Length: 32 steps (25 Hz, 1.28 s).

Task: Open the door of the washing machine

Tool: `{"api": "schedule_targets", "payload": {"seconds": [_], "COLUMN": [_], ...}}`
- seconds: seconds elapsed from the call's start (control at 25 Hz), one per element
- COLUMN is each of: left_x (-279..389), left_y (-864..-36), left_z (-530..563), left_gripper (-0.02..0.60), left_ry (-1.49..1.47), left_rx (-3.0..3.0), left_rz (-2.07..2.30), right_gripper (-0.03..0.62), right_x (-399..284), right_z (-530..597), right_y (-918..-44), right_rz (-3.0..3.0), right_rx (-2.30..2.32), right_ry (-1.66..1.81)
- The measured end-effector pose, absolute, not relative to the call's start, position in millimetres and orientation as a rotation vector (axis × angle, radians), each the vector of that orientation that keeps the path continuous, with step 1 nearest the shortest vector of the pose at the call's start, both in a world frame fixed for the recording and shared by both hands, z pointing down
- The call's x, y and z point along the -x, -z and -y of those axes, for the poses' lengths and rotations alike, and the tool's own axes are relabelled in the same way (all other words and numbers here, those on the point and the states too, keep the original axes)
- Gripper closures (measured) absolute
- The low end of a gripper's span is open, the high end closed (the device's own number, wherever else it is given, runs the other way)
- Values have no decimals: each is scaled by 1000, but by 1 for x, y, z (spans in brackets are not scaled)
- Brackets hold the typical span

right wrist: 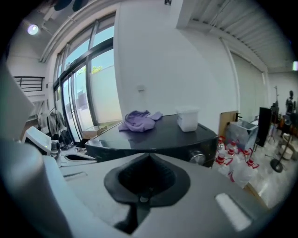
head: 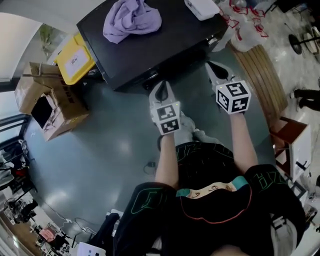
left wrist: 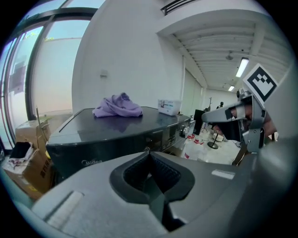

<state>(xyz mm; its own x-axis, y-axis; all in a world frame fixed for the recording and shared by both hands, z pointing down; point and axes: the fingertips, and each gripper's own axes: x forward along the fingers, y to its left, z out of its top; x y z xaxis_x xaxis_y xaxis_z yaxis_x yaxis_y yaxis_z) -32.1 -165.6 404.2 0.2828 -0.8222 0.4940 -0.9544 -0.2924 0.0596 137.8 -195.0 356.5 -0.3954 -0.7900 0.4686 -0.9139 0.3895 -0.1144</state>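
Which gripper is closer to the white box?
Right. The right gripper is off the corner bearing the white box; the left gripper is farther along the washer's front.

A cloth (head: 131, 19) and a container (head: 201, 7) lay on top of the washing machine (head: 165, 42), the cloth to the left. A bin (head: 75, 60) stood left of the machine, a cardboard box (head: 50, 107) just before it, and bottles (right wrist: 237, 169) to the machine's right. The left gripper (head: 161, 89) and right gripper (head: 213, 68) were side by side before its front

The Midea logo (left wrist: 91, 162) (small, pale letters) stands on the washing machine (left wrist: 111, 135), low on its dark front.
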Motion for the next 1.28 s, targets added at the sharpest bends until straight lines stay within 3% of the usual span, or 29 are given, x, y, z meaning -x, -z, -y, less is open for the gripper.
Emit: {"api": "schedule_targets", "payload": {"seconds": [0.6,0.96,1.08,1.12,1.16,1.28], "left_x": [121,131,132,132,131,125], "left_y": [-522,-591,-604,-609,-613,-631], "left_z": [142,139,143,144,144,143], "left_gripper": [571,568,492,454,436,419], "left_ry": [-549,-932,-985,-1013,-1045,-1135], "left_rx": [-1827,-1950,-1960,-1970,-1982,-2015], "left_rz": [1671,1496,1467,1456,1436,1345], "right_gripper": [591,591,591,565,473,447], "right_x": [-28,-13,-13,-13,-13,-13], "right_z": [215,211,212,210,207,199], "right_y": [-452,-494,-505,-510,-517,-534], "right_rz": [2213,2066,2017,1984,1937,1810], "right_rx": [-1007,-750,-624,-551,-467,-269], "right_ry": [-407,-90,5,69,152,359]}}
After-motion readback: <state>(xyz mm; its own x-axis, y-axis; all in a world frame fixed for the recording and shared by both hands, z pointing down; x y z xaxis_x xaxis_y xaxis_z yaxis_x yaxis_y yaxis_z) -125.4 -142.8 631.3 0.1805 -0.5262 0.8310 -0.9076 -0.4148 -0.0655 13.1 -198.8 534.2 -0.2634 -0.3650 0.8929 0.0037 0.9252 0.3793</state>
